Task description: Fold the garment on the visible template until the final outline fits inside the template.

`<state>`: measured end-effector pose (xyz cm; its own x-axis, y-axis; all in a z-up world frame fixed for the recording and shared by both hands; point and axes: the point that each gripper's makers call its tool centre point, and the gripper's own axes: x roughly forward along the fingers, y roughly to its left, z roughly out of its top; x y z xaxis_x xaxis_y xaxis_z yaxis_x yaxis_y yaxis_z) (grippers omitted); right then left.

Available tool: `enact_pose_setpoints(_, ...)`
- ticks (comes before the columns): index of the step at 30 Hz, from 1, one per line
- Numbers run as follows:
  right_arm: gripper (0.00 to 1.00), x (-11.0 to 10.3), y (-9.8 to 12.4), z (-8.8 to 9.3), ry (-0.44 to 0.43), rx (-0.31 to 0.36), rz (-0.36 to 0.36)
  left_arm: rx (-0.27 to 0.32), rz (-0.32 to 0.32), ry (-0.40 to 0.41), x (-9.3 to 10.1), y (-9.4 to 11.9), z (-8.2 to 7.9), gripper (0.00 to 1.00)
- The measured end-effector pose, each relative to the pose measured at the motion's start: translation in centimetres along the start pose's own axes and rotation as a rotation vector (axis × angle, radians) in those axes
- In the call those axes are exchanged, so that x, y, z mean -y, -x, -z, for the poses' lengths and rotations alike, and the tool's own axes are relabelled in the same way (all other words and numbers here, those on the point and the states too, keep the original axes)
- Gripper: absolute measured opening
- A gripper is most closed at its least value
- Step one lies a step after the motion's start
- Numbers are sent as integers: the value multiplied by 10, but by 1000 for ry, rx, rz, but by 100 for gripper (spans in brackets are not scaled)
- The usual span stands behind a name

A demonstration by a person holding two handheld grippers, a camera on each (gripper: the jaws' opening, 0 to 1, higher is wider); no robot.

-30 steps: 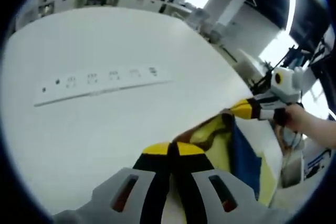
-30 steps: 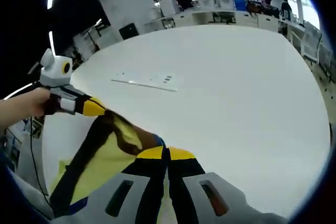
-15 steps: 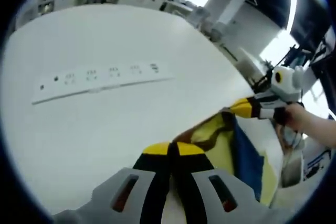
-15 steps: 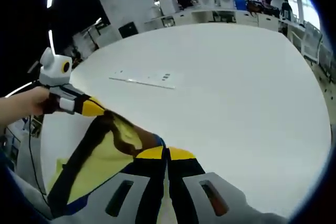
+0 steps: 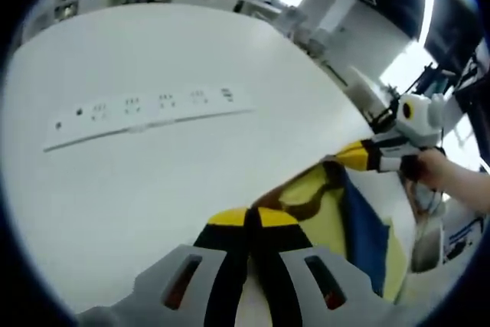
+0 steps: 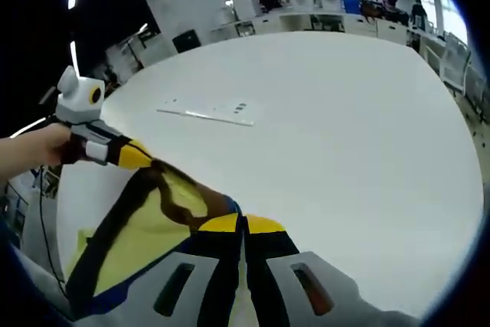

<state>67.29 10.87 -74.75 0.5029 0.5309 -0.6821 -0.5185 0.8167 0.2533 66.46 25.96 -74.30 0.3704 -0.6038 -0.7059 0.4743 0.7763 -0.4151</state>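
Observation:
The garment (image 5: 331, 216) is yellow with blue and dark brown parts, and it hangs stretched between my two grippers above the white table (image 5: 153, 174). In the left gripper view my left gripper (image 5: 249, 217) is shut on one edge of the cloth. My right gripper (image 5: 354, 156) comes in from the right, held by a hand, and is shut on the far edge. In the right gripper view my right gripper (image 6: 243, 223) pinches the garment (image 6: 145, 223), and my left gripper (image 6: 134, 155) grips its other end at the left.
A long white socket strip (image 5: 145, 112) lies flat on the table, seen as the socket strip (image 6: 207, 110) in the right gripper view. Desks, chairs and people stand far behind the table. A cable (image 6: 44, 227) hangs at the table's left edge.
Both grippers keep their hold on the garment. The views have drifted slightly, and the cloth hangs a little wider between the grippers.

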Motion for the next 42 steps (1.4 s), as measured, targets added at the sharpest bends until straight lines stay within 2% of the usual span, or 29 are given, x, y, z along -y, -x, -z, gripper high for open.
enact_pose_setpoints(16, 2, 0, -4, 4, 79, -19, 11, 5, 9, -27, 0, -1, -1, 1)
enact_pose_setpoints(42, 8, 1, 4, -3, 82, 12, 25, 21, -8, -44, 1, 6, -4, 5)
